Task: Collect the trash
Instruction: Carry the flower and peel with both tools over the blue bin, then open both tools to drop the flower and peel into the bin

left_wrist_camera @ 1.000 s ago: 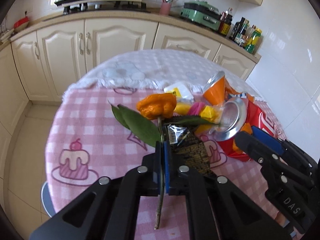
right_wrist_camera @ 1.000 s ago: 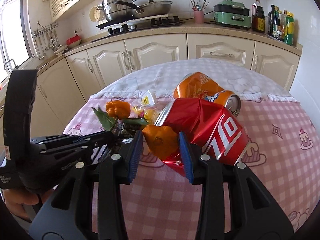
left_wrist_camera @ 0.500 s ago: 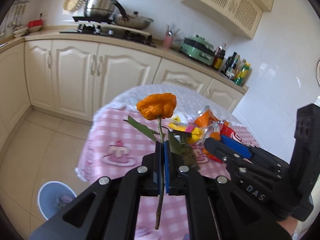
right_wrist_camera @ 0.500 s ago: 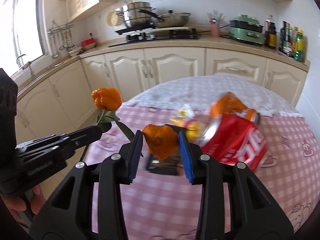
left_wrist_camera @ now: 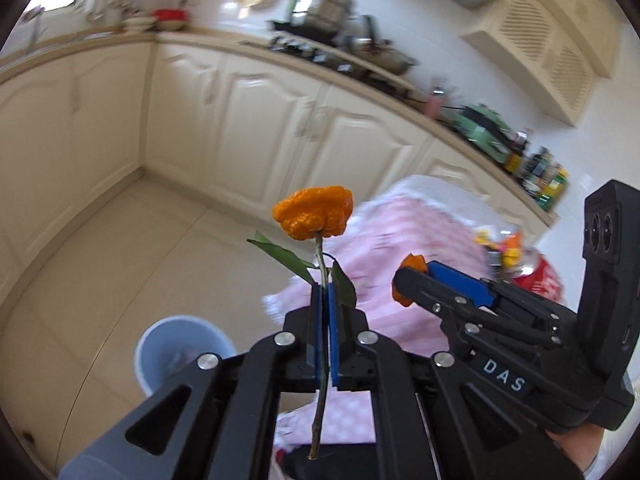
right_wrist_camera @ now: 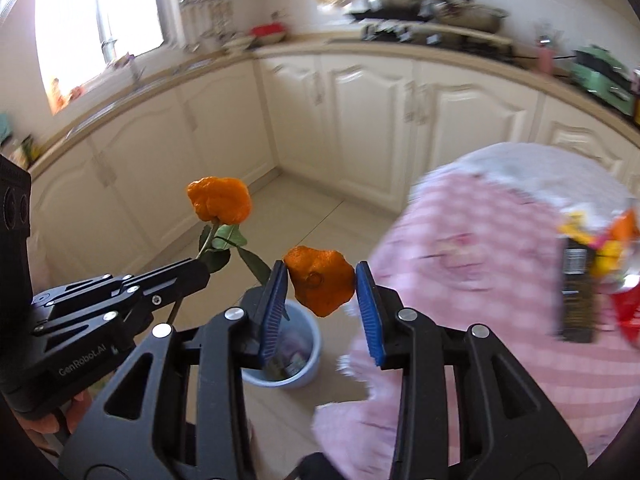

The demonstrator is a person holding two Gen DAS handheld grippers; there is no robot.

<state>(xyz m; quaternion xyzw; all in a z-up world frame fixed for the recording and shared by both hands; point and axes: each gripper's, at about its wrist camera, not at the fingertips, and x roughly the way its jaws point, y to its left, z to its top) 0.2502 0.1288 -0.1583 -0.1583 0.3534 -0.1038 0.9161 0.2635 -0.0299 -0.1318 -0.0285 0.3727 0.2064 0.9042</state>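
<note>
The left gripper (left_wrist_camera: 326,308) pinched the orange flower (left_wrist_camera: 314,216) stem; the right gripper (right_wrist_camera: 322,292) clamped the orange peel (right_wrist_camera: 320,284) above the blue bin (right_wrist_camera: 308,360).

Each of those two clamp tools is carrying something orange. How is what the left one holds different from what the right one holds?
The left gripper pinches an orange flower by its thin stem, with green leaves; its jaws are nearly together. The right gripper holds an orange peel piece, a bare chunk with no stem, gripped across its body with its jaws well apart. The flower stands above its pads; the peel sits between them. Both are orange, lifted off the table, near the blue bin.
</note>
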